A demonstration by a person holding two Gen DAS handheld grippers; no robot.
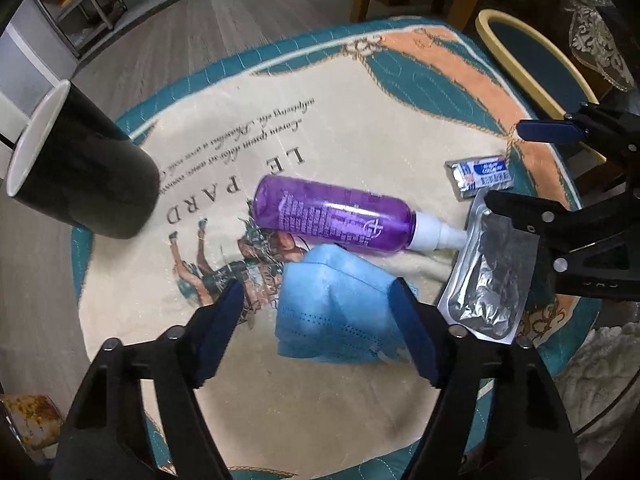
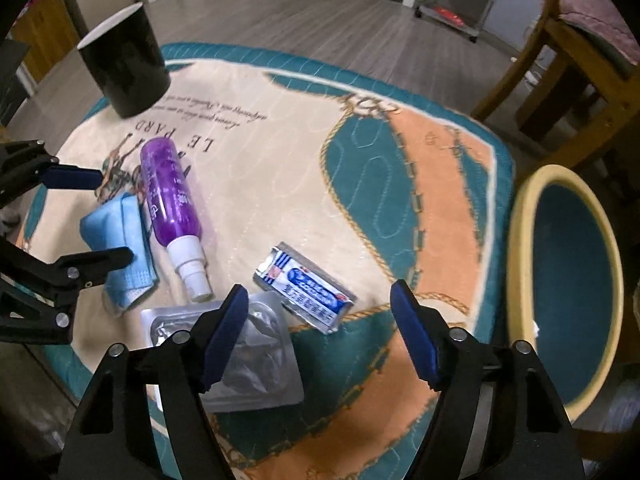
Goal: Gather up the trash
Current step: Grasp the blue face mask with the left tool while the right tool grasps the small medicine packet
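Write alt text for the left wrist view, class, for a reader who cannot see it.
The left hand-held gripper, jaws open, straddles a crumpled blue face mask on a printed cloth. Beyond lie a purple spray bottle, a silver blister pack and a black cup.

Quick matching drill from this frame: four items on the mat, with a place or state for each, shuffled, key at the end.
Items:
1 purple spray bottle
2 crumpled blue face mask
3 black paper cup
4 small blue-and-white carton

Places or states:
A standing upright at the mat's edge
B lying on its side, white nozzle toward the silver foil pouch
C between the left gripper's fingers
D flat beside the pouch

Pairs: 1-B, 2-C, 3-A, 4-D
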